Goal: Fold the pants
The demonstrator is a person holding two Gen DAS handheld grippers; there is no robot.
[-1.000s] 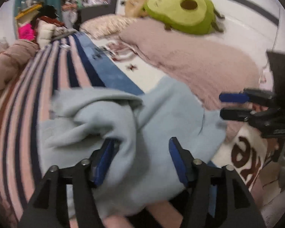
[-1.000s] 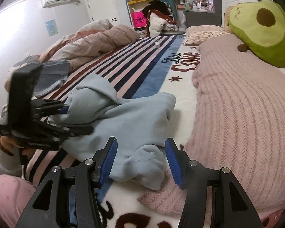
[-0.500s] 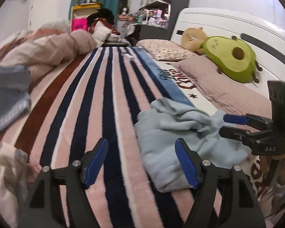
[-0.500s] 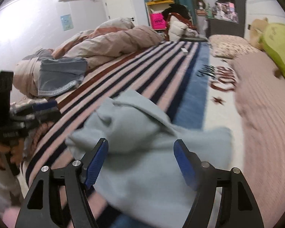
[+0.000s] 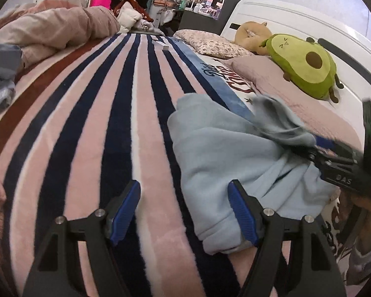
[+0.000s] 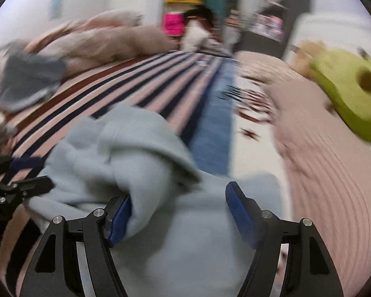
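Lying in a loose heap on the striped bed [image 5: 91, 113], the pale blue pants [image 5: 225, 153] sit just beside the pink blanket [image 5: 306, 104]. The left gripper [image 5: 185, 210] hangs wide and empty at the heap's near edge. The right gripper [image 6: 178, 212] is spread over the cloth; its view is blurred, but it seems to grip nothing. From here a careless pinch could catch several layers at once, bunching the pants instead of flattening them.
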